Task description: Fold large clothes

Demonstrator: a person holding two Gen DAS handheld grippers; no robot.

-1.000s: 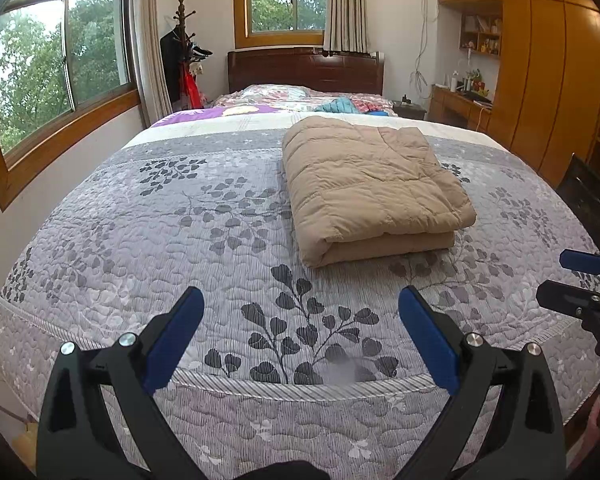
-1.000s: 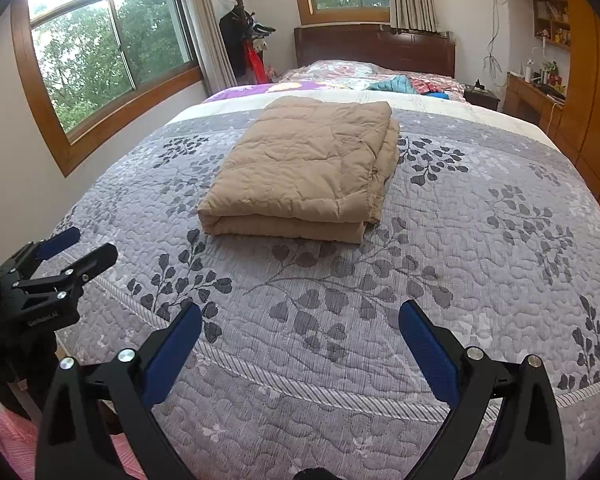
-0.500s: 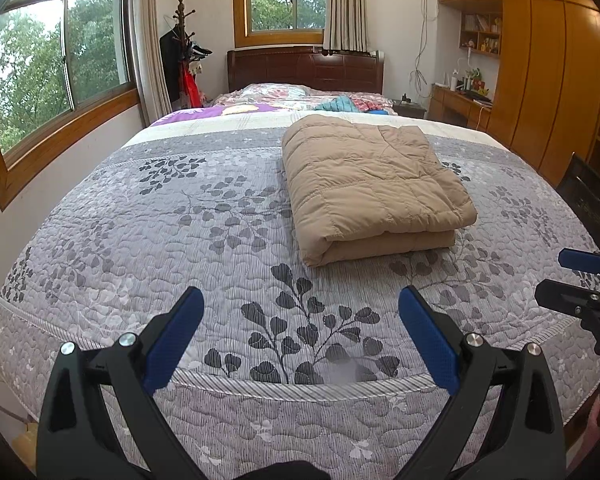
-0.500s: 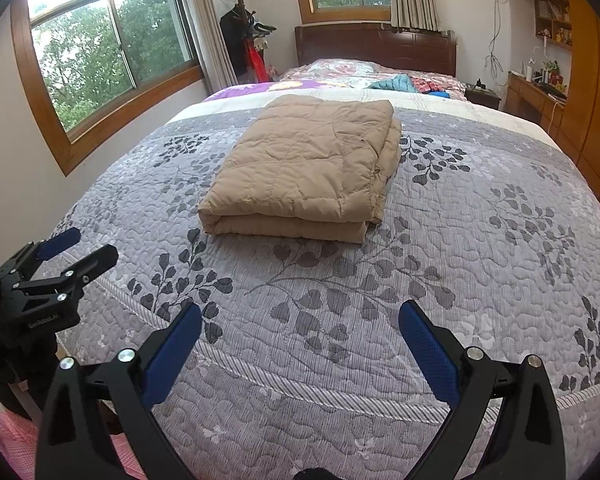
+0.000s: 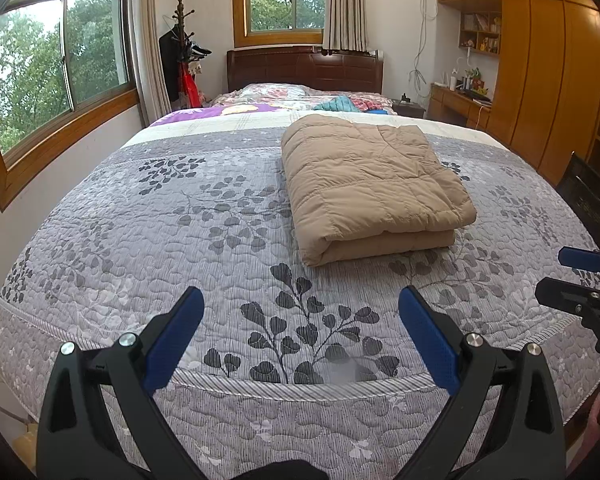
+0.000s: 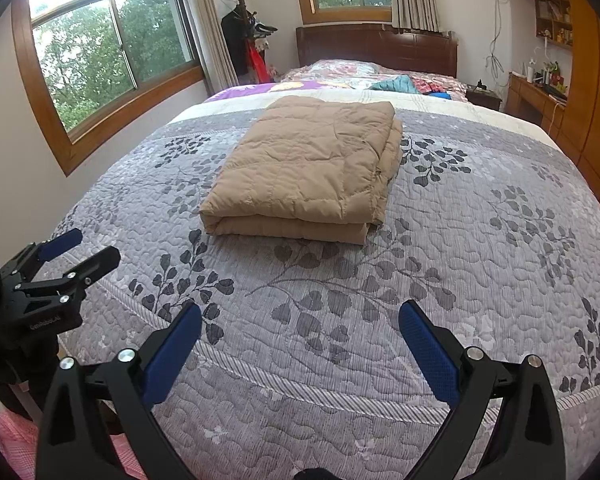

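- My left gripper is held over the near edge of the bed, fingers spread wide apart, nothing between the blue pads.
- My right gripper is likewise spread wide and holds nothing, hovering above the near part of the grey leaf-print bedspread.
- Each gripper shows in the other's view: right one at the right edge of the left wrist view, left one at the left edge of the right wrist view. Both are well apart from the garment.
- Tan quilted coat lies folded into a thick rectangular bundle on the middle of the bedspread, folded edge facing me, layered edges visible along its right side in the right wrist view.
- Beyond it: purple sheet, loose colourful clothes by the dark wooden headboard.
- Coat rack stands in the corner between the two windows.
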